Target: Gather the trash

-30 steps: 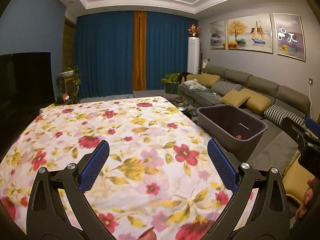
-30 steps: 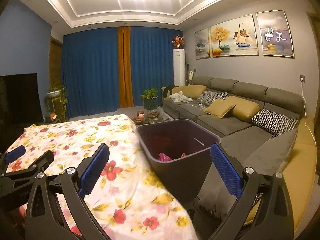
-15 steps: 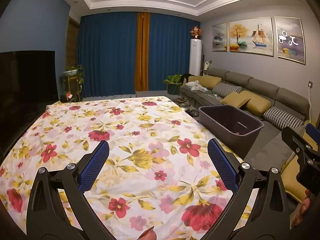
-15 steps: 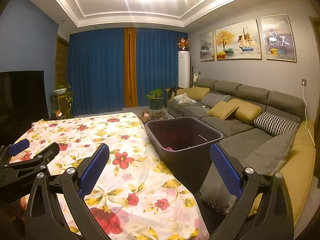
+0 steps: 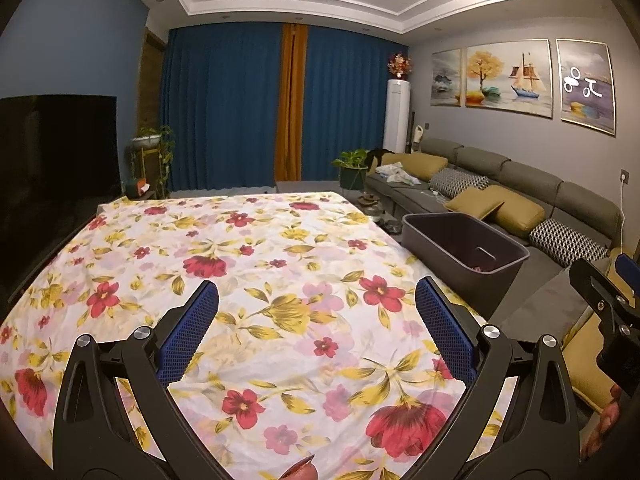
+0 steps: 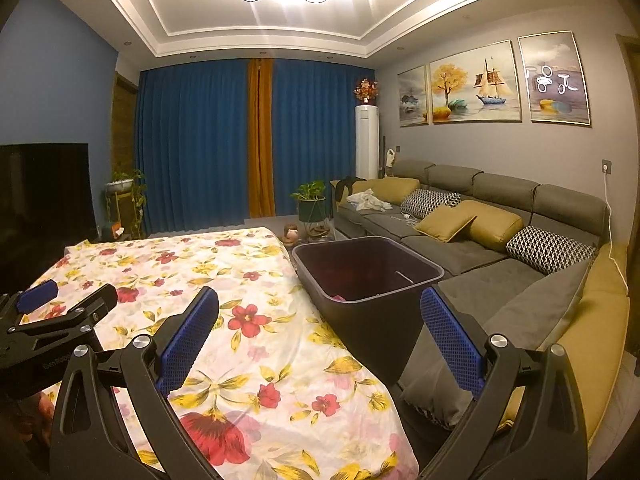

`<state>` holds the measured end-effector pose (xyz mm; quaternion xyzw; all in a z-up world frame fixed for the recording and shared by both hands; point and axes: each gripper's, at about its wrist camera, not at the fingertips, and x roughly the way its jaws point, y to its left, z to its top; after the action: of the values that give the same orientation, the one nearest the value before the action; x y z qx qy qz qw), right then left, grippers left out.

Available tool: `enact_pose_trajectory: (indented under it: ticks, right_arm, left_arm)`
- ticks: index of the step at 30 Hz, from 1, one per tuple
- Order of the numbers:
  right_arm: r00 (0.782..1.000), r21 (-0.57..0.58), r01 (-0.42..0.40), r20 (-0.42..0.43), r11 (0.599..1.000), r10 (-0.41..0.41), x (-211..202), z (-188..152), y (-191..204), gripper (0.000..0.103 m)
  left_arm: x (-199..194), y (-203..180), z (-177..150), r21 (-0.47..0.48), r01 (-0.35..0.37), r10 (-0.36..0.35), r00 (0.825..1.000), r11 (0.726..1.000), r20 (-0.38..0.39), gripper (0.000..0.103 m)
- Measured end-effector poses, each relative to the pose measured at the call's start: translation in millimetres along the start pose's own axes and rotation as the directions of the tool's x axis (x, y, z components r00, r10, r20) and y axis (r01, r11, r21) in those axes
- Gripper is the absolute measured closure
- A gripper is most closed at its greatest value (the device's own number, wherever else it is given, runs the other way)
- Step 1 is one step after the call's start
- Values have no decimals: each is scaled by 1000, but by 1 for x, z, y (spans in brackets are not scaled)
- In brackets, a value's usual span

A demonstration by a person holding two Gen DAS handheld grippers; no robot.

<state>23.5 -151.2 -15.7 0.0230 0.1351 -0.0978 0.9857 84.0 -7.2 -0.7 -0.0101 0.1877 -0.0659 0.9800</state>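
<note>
Left gripper (image 5: 316, 332) spread wide, nothing between its blue pads, above the flowered cloth (image 5: 248, 264) on the counter. Right gripper (image 6: 320, 336) likewise apart and empty, over the counter's right edge. Dark bin (image 6: 372, 280) just beyond, beside the counter, pink scraps (image 6: 339, 298) at its bottom. Grey sofa (image 6: 500, 240) far right.

Tablecloth (image 5: 280, 264): white ground printed with red, pink and yellow flowers. Trash bin (image 6: 384, 320): dark grey-brown, with pink scraps inside. Gripper pads (image 5: 188, 336): blue, dotted texture, on black frames. Curtains (image 5: 224, 108): deep blue with one orange centre panel (image 5: 291, 104). Sofa (image 6: 500, 196): grey, carrying mustard-yellow cushions (image 6: 492, 224) and black-and-white geometric cushions (image 6: 548, 248). Walls: blue at left, grey at right.
</note>
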Motion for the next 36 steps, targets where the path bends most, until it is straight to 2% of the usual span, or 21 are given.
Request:
enact_pose_trajectory:
  ticks: [36]
  right_arm:
    - [1000, 14, -5, 9, 1000, 5, -4, 3, 3, 6]
  left_arm:
    - [-2, -1, 1, 1, 8, -8, 1000, 1000, 1, 6]
